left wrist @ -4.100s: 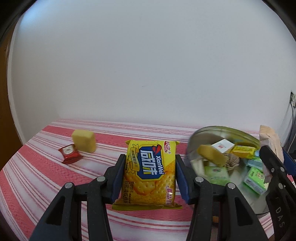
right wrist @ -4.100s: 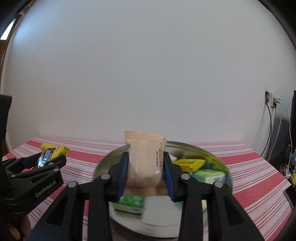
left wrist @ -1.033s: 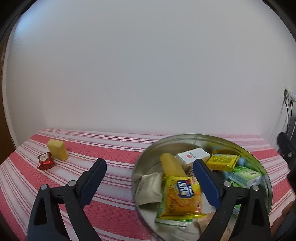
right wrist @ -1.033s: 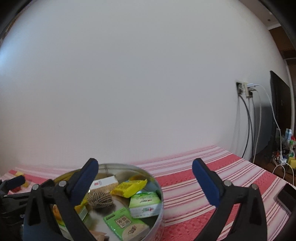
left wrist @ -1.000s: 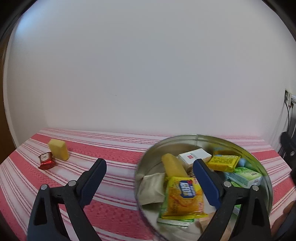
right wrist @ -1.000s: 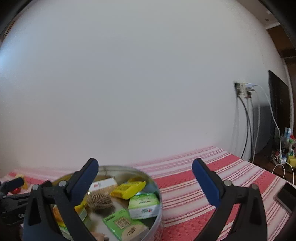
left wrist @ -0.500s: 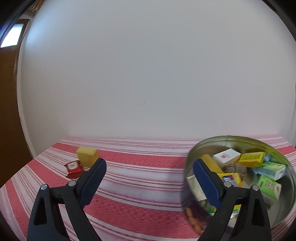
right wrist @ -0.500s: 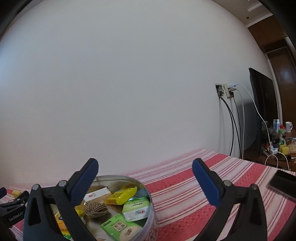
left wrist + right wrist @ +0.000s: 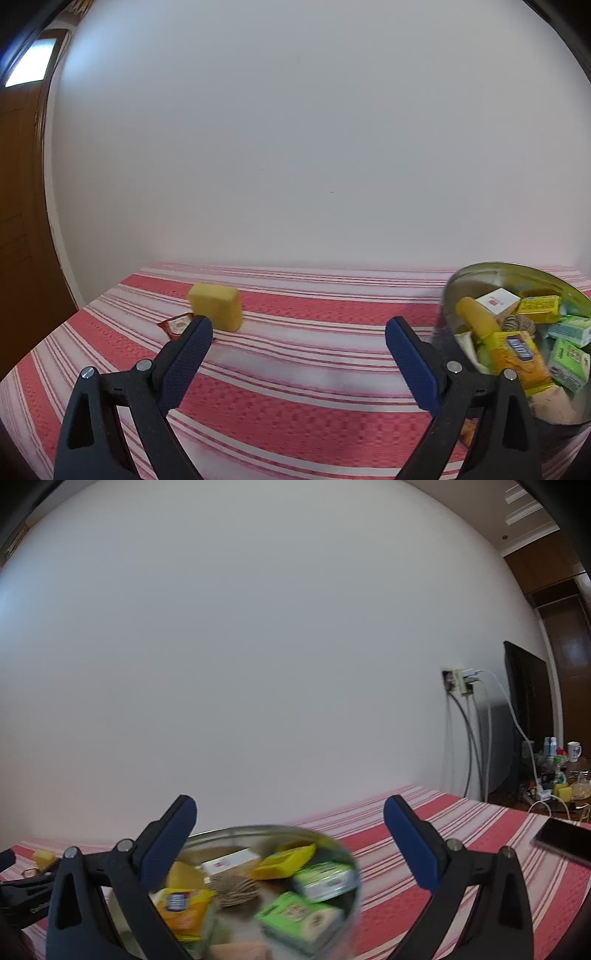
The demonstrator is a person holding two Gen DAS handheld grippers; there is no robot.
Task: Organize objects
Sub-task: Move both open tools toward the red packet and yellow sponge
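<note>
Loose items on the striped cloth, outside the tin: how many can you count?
2: a yellow block near the wall and a red packet touching its left side. The gripper fingers may hide others.

Yellow sponge [image 9: 216, 311] beside red sachet [image 9: 176, 324]; packet-filled round tin [image 9: 476, 275].

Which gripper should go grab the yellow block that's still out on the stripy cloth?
The left gripper, probably. Its open jaws face the yellow block just ahead, while the right gripper hangs over the tin.
</note>
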